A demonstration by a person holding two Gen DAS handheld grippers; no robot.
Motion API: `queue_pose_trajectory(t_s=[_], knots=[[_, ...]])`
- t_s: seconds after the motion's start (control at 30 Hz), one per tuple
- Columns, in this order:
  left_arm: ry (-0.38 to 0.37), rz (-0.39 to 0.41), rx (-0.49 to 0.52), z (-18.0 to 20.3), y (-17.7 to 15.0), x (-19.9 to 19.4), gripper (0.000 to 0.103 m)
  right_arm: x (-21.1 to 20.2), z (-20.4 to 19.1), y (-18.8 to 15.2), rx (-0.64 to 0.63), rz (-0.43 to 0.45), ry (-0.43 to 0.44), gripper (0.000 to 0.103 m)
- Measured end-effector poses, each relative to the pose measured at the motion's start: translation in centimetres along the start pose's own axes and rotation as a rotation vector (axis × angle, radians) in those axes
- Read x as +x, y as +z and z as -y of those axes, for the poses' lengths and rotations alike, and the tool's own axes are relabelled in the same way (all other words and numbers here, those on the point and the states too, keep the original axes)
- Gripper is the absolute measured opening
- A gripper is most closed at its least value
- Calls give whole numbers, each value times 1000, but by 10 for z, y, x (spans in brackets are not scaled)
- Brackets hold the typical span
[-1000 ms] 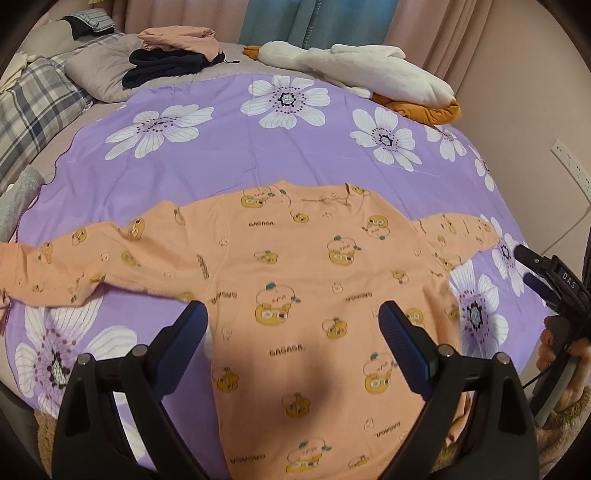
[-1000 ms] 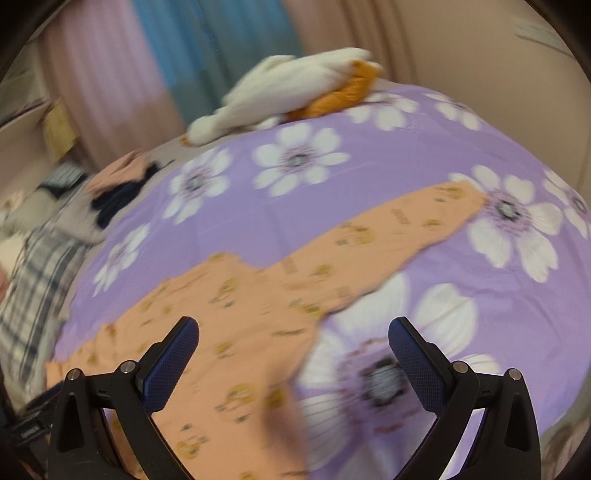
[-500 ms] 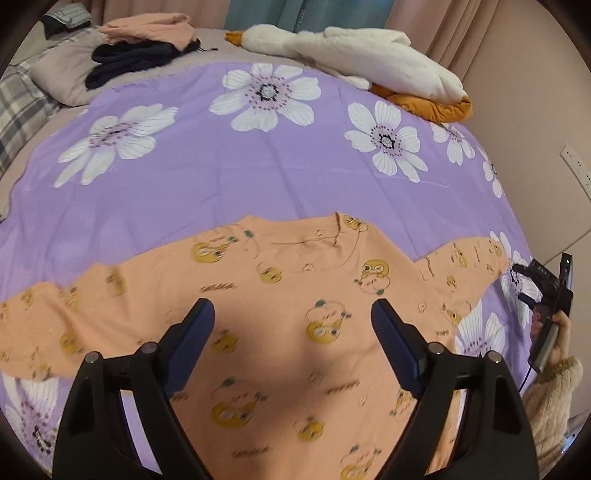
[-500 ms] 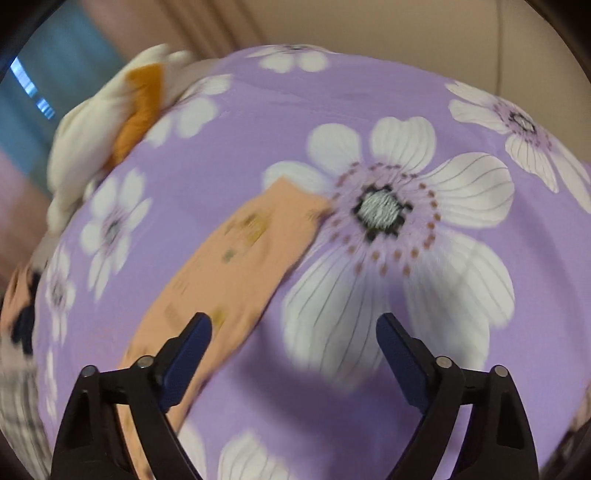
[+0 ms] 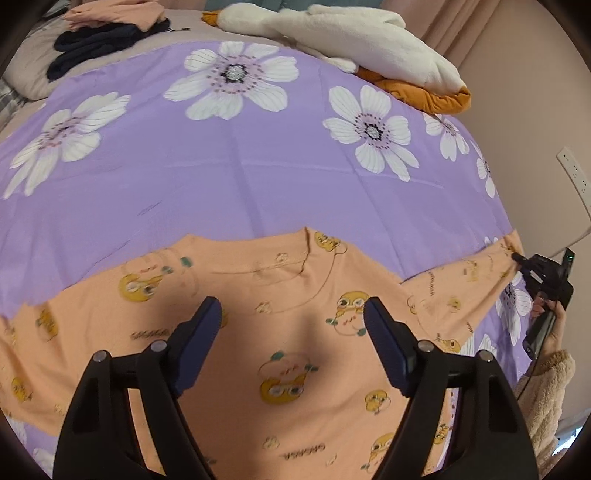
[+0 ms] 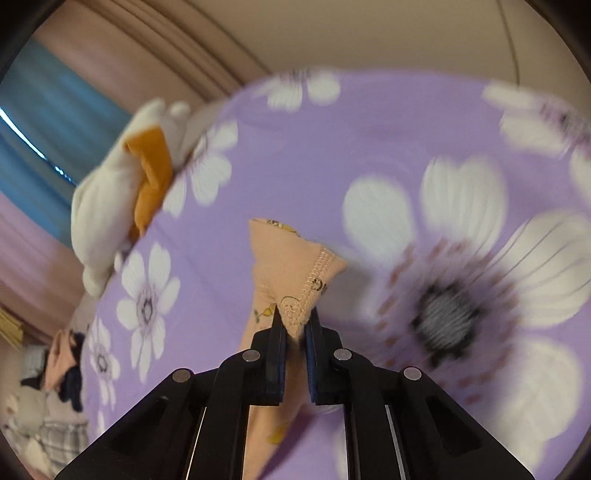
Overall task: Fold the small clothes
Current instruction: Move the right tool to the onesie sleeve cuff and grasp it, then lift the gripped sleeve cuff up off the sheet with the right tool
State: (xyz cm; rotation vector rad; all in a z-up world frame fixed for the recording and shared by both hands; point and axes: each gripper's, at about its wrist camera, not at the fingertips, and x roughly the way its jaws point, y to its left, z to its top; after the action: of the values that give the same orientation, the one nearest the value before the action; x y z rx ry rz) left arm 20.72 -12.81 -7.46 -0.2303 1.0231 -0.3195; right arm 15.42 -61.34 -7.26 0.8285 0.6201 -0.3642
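Observation:
A small orange long-sleeved shirt with yellow cartoon prints lies flat on the purple flowered sheet, neckline away from me. My left gripper hovers over the chest just below the collar, its jaws wide and closing, nothing pinched between them. My right gripper is shut on the cuff of the shirt's right sleeve, the fabric bunched between the pads. In the left wrist view that right gripper sits at the sleeve end on the far right, held by a hand.
A white and orange plush toy lies at the far edge of the bed. Folded dark and pink clothes rest on a pillow at the back left. A wall with a socket runs close along the right side.
My right gripper dropped onto the sleeve end and closed on the cuff. My left gripper moved up the shirt from the belly to just below the collar and narrowed a little.

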Motion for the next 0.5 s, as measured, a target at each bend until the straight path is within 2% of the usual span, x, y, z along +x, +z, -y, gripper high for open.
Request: queue_pose_trajectory(t_s=[0.07,0.13,0.23,0.33,0.4,0.5], knots=[[-7,-21,-2,2,2,12,78,-16,9,4,-7,49,-7,10],[-8,-39,1,6,3,25,78,-15,17,5,-10,31,-3,10],[4,-78,15,13,2,46,78,-12,25,4,-11,30,-61,10],[-3,-112,26,20,2,66,78,-25,36,5,52,79,-6,10],[21,-124,29,22,4,81,78,-28,41,6,70,80,18,10],[109,-89,90,30,7,95,78,-14,44,2,48,32,-37,10]])
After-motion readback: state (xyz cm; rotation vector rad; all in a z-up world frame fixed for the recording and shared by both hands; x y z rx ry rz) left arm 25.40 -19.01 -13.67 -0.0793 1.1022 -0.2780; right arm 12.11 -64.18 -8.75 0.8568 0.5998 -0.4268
